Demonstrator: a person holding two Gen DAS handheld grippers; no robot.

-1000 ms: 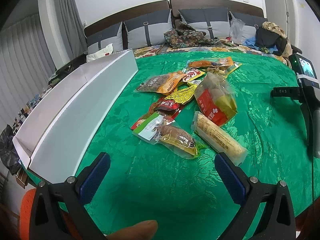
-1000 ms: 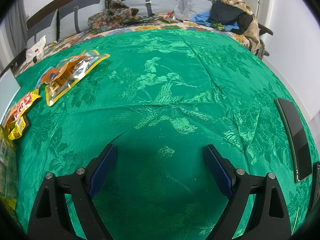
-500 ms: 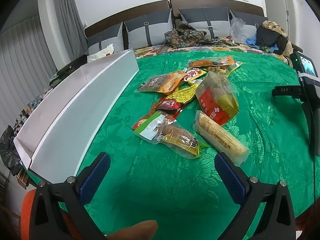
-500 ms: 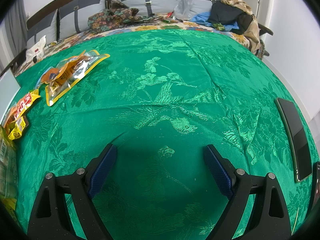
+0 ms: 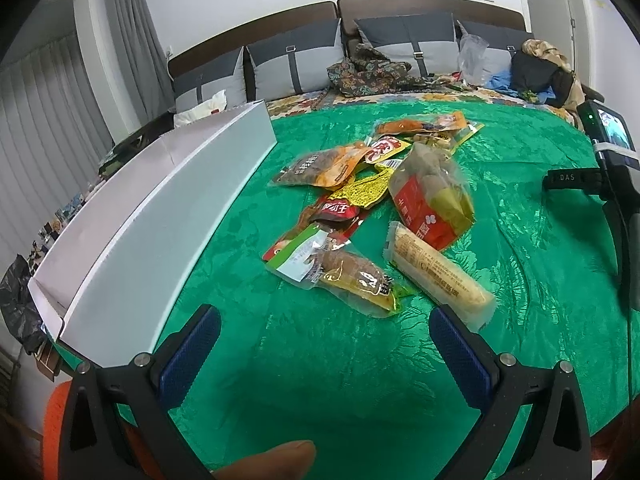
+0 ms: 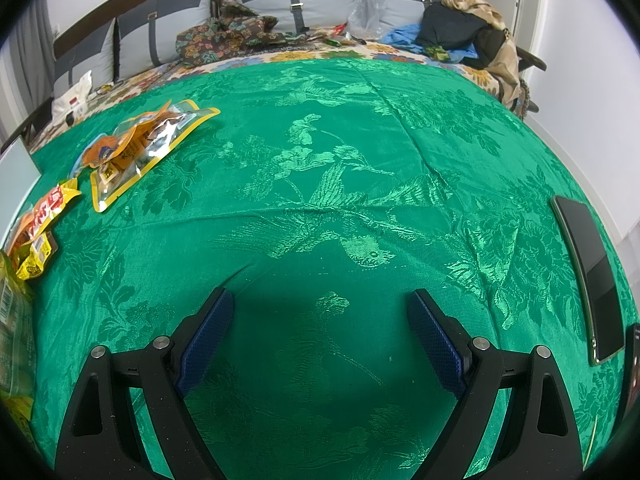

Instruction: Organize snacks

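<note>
Several snack packets lie in a loose pile on the green cloth (image 5: pixel 320 360). Nearest my left gripper (image 5: pixel 324 332) are a clear packet with a green label (image 5: pixel 340 268) and a long cream-coloured pack (image 5: pixel 440 272). Behind them sit a red and yellow bag (image 5: pixel 432 200) and an orange packet (image 5: pixel 320 168). A long white box (image 5: pixel 160 216) stands along the left. My left gripper is open and empty, short of the pile. My right gripper (image 6: pixel 320 316) is open and empty over bare cloth; a yellow-edged packet (image 6: pixel 148 148) lies far to its left.
A dark phone (image 6: pixel 592 272) lies near the right edge of the cloth. The other hand-held gripper with its camera screen (image 5: pixel 612 148) stands at the right in the left wrist view. Pillows (image 5: pixel 296 60) and clothes (image 6: pixel 460 28) are at the back.
My left gripper has crept slightly forward toward the pile. My right gripper has not moved.
</note>
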